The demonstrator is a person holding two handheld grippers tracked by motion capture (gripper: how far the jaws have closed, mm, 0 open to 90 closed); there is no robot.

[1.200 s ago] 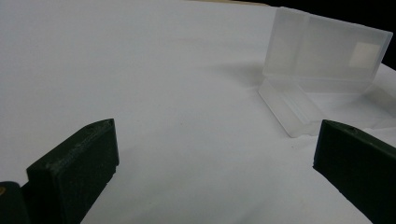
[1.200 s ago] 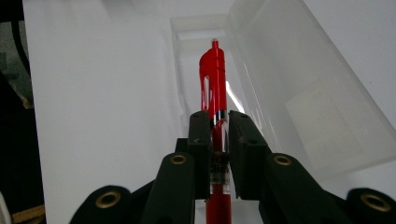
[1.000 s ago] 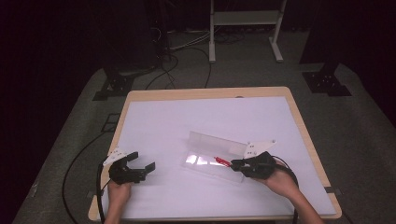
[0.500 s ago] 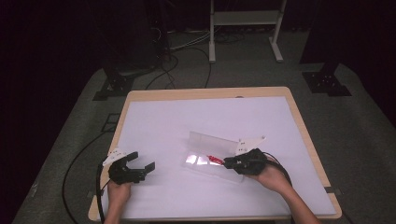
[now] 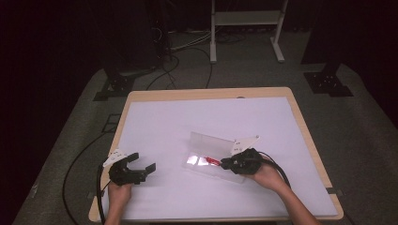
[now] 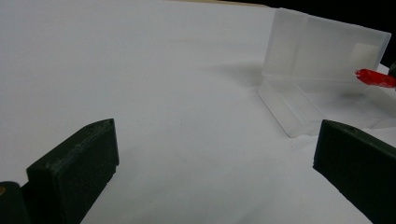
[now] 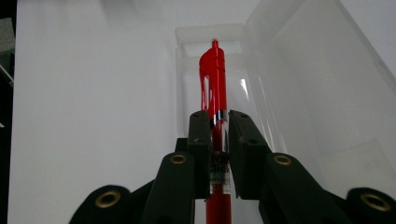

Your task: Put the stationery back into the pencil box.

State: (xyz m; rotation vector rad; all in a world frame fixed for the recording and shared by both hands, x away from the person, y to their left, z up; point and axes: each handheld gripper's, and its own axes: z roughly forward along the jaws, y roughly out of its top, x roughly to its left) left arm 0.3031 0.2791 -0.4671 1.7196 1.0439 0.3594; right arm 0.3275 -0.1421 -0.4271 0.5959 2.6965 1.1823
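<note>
While the right gripper (image 7: 215, 122) clamps a red pen (image 7: 213, 79) by its barrel, the pen hangs lengthwise over the tray of the clear plastic box (image 5: 211, 158), whose lid stands open on the far side. Placing seems the step in hand; next, the pen likely needs lowering into the tray before release. At near left, the left gripper (image 5: 139, 167) rests open and empty. A white sheet covers the wooden table (image 5: 206, 94); the room beyond is dark, with cables on the floor.
</note>
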